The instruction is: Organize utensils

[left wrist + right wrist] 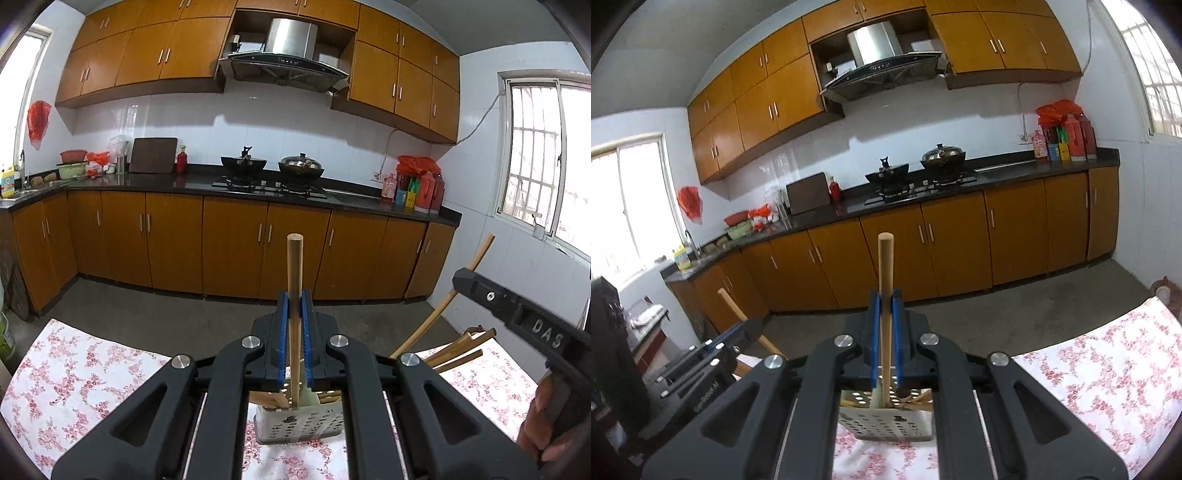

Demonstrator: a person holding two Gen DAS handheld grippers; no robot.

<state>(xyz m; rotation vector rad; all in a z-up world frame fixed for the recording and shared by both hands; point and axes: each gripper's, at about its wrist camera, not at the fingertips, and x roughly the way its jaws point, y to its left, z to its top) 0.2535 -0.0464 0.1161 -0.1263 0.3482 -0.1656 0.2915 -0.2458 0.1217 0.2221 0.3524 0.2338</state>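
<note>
My left gripper (pixel 294 301) is shut on an upright wooden stick (pixel 294 266) whose lower end stands in a perforated utensil holder (pixel 299 424) on the flowered tablecloth. My right gripper (pixel 885 301) is shut on another upright wooden stick (pixel 885 266) that also reaches down into the perforated holder (pixel 886 421). In the left wrist view the right gripper's body (pixel 517 314) shows at right, with its stick (pixel 480 251) and several wooden utensils (pixel 461 350) behind it. In the right wrist view the left gripper's body (pixel 713 354) shows at left.
The table carries a white cloth with pink flowers (pixel 74 376). Beyond it is concrete floor, then orange base cabinets (pixel 229 243) under a dark counter with a stove and two woks (pixel 273 168). Windows are on both side walls.
</note>
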